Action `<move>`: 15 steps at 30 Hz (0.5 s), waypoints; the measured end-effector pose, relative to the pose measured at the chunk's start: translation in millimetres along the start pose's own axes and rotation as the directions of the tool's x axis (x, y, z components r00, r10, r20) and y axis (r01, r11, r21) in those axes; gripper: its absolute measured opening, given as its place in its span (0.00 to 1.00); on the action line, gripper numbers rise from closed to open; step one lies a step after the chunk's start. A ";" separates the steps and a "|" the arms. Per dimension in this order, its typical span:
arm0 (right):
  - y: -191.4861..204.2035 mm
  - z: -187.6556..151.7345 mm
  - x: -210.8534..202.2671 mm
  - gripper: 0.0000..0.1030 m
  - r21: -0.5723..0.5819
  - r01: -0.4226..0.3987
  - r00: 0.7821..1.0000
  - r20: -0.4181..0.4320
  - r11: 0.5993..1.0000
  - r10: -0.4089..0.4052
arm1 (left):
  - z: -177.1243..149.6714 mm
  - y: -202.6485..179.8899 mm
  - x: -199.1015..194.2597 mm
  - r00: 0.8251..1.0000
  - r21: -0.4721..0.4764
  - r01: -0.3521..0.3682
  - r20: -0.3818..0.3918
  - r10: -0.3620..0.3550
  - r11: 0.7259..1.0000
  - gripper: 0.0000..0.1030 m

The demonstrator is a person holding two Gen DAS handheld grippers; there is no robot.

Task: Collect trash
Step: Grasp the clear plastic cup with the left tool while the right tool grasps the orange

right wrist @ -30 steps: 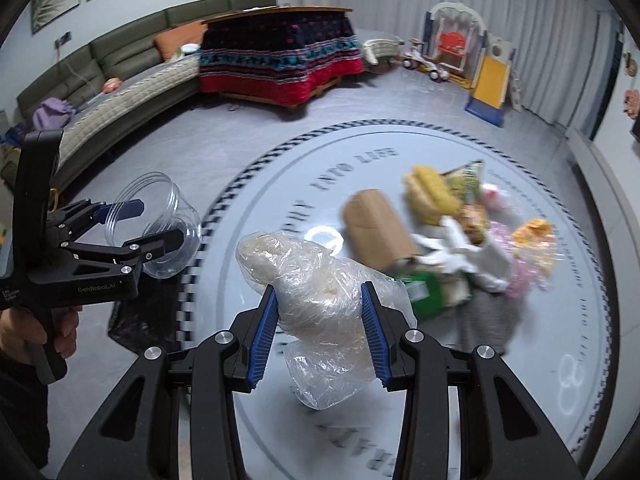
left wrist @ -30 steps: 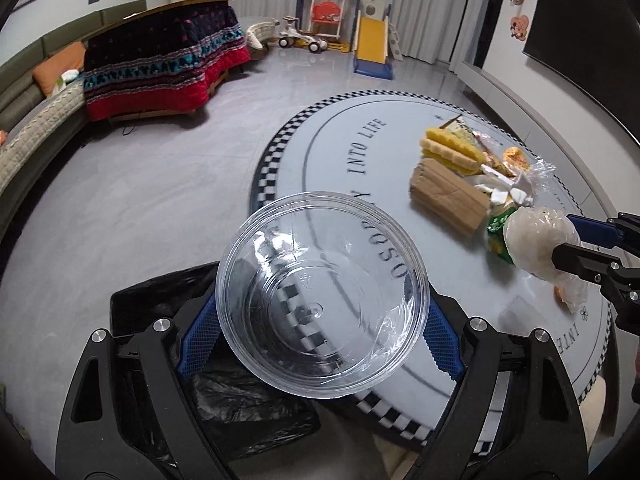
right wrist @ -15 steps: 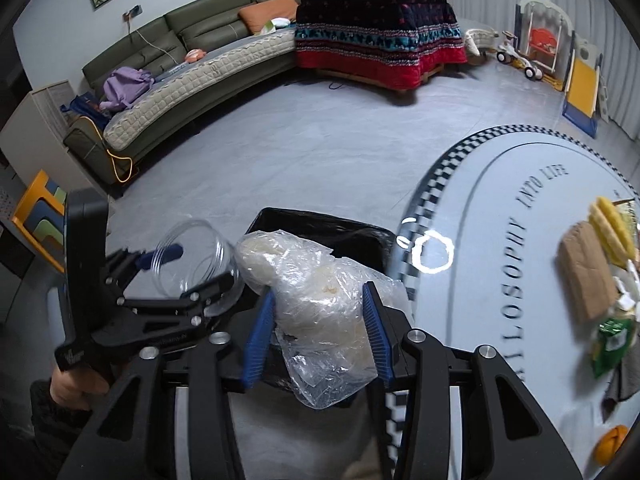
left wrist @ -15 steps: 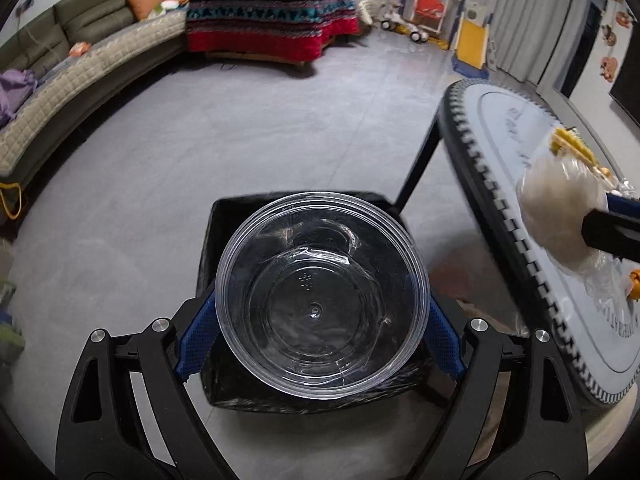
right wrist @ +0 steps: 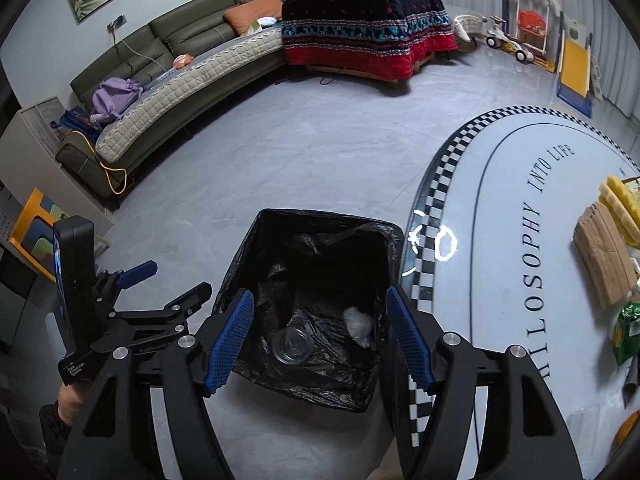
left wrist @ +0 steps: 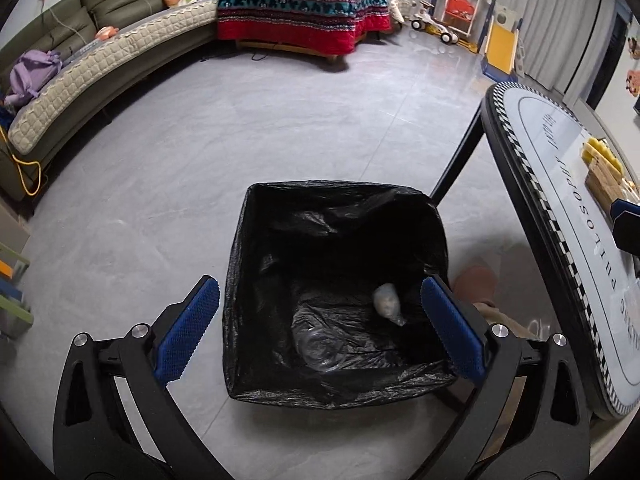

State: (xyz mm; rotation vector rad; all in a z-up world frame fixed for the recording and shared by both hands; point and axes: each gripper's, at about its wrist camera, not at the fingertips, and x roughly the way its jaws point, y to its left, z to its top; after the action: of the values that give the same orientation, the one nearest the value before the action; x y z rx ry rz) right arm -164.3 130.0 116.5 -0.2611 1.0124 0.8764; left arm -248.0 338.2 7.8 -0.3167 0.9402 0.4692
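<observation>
A bin lined with a black bag (left wrist: 340, 189) (right wrist: 320, 216) stands on the floor beside the round table. At its bottom lie a clear plastic bowl (left wrist: 320, 350) (right wrist: 294, 344) and a wad of clear plastic bag (left wrist: 386, 300) (right wrist: 358, 326). My left gripper (left wrist: 316, 292) hangs over the bin, jaws still opening, nothing between them; it also shows in the right wrist view, left gripper (right wrist: 172, 282). My right gripper (right wrist: 320, 296) hovers over the bin too, jaws opening and empty. More trash stays on the table: a cardboard piece (right wrist: 604, 260), yellow packets (right wrist: 620, 200), a green packet (right wrist: 628, 328).
The checker-edged round table (left wrist: 516, 168) (right wrist: 440, 184) rises right of the bin, its black leg (left wrist: 456, 164) close to the bin's far corner. A person's slipper (left wrist: 476, 284) is next to the bin. A curved sofa (right wrist: 180, 76) and a red-quilted table (right wrist: 368, 28) stand farther back.
Both grippers swung from over the table to over the bin, then opened. The bowl left the left gripper and the plastic bag left the right one; both now lie in the bin.
</observation>
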 end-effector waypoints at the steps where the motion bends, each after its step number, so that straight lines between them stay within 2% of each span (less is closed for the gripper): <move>1: -2.9 -1.7 -3.1 0.68 0.002 0.001 1.000 0.003 1.000 -0.001 | 0.0 -4.3 -0.2 1.000 0.005 0.008 -0.002 -0.008 1.000 0.95; 7: -21.5 -11.1 -21.7 0.69 0.021 0.017 1.000 0.022 1.000 -0.017 | -0.1 -34.9 -4.9 0.999 0.065 0.034 -0.008 -0.034 0.997 0.95; 15: -59.3 -31.0 -58.3 0.70 0.055 0.043 0.997 0.057 0.998 -0.047 | 1.5 -82.0 -25.4 0.994 0.113 0.105 -0.020 -0.103 0.988 0.95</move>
State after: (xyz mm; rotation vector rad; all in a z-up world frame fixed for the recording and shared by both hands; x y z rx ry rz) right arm -153.4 44.3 136.6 -0.2110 0.9711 0.8104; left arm -217.4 262.5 34.5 -0.2644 0.9550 0.3170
